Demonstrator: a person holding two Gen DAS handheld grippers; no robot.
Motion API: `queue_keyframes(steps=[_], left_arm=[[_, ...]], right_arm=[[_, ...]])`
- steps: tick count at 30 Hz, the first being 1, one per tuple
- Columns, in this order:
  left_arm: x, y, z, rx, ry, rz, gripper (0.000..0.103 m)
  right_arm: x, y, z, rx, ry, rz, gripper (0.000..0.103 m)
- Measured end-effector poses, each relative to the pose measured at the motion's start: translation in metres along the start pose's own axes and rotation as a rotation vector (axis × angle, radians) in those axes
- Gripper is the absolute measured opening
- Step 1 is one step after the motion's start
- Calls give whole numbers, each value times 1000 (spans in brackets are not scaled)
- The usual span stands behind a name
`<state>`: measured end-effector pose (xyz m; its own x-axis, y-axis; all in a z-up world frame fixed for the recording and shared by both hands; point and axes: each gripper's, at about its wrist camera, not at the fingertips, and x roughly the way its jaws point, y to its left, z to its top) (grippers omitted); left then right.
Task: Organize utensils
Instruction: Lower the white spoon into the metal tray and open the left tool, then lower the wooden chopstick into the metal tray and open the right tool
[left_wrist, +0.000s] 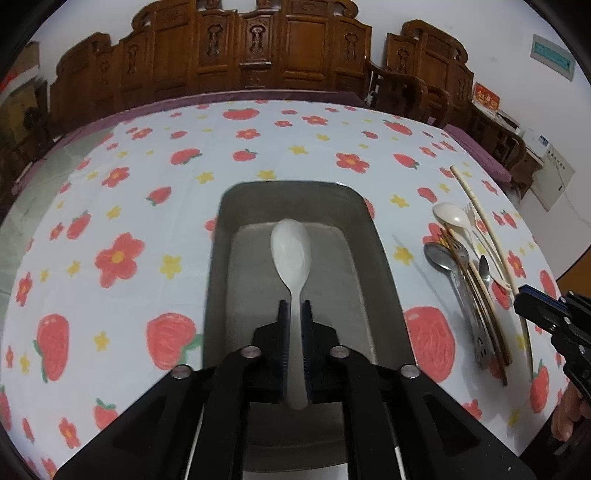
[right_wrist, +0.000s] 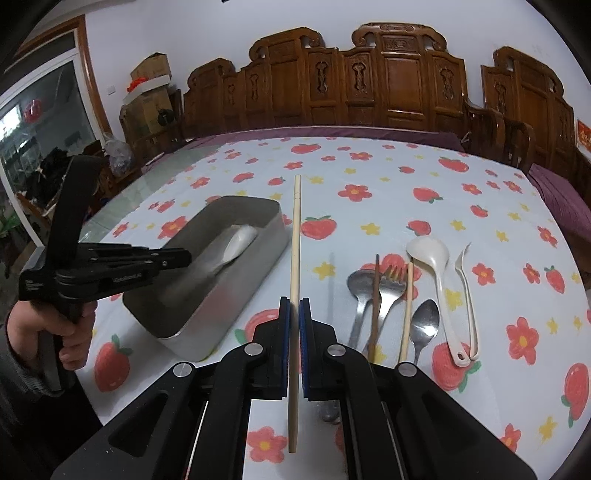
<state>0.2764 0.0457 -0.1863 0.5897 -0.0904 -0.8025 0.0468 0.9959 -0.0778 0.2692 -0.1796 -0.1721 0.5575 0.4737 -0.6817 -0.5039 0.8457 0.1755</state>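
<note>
Utensils are being sorted on a table covered by a strawberry-and-flower tablecloth (left_wrist: 155, 155), with carved wooden chairs (right_wrist: 388, 85) lined up across the top of both views. At the lower centre of the left wrist view, the left gripper (left_wrist: 295, 306) is closed on the handle of a white plastic spoon (left_wrist: 291, 251), which is held above a grey metal tray (left_wrist: 376, 258) occupying the middle of the frame; the spoon's bowl points toward the tray's far end. Whether the spoon touches the tray floor cannot be told.

At the lower centre of the right wrist view, the right gripper (right_wrist: 294, 306) is clamped narrowly on a pale chopstick (right_wrist: 295, 236), which runs upward through the frame to a tip above the tray's right corner. The chopstick is lifted off the cloth, and its shadow is seen just to its right.

To the right of that chopstick, the remaining pieces are laid side by side on the cloth: a steel spoon (right_wrist: 360, 286), a dark brown chopstick (right_wrist: 376, 306), a steel fork (right_wrist: 392, 284), a second pale chopstick (right_wrist: 407, 306), a small steel spoon (right_wrist: 424, 321), a white ladle-shaped spoon (right_wrist: 430, 253) and a white plastic fork (right_wrist: 466, 280). The brown chopstick is crossed over the steel fork's handle.

At the left edge of the right wrist view, the left gripper's handle is seen held in the person's hand (right_wrist: 55, 328).
</note>
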Motion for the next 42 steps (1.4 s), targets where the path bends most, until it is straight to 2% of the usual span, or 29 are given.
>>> queue_keyframes(steps=[1,5,8,11,15,18,23,29,36,42], left_arm=[[-4,2,0,-2,-10,-4,19],[-18,8,2,11,-40,0,23],[-31,15,3,21,-71,8,33],[-41,21,5,37,-96,22,48],[-56,33,7,42,-147,31,82],[-64,41,9,36,-170,40,91],[-74,59,13,21,-193,53,92],[-75,79,14,-16,-182,73,92],[-79,91,15,-33,-187,93,92],[-80,89,14,-29,-190,95,92]], right_arm=[[0,3,1,-1,1,1,6],[0,14,6,-9,6,2,6],[4,22,12,-1,16,3,6],[9,31,18,9,27,5,6],[21,46,30,29,34,31,6],[33,60,36,24,39,39,6],[51,72,44,57,33,37,6],[81,83,51,103,56,49,6],[111,94,42,104,107,39,6],[113,94,36,83,110,37,7]])
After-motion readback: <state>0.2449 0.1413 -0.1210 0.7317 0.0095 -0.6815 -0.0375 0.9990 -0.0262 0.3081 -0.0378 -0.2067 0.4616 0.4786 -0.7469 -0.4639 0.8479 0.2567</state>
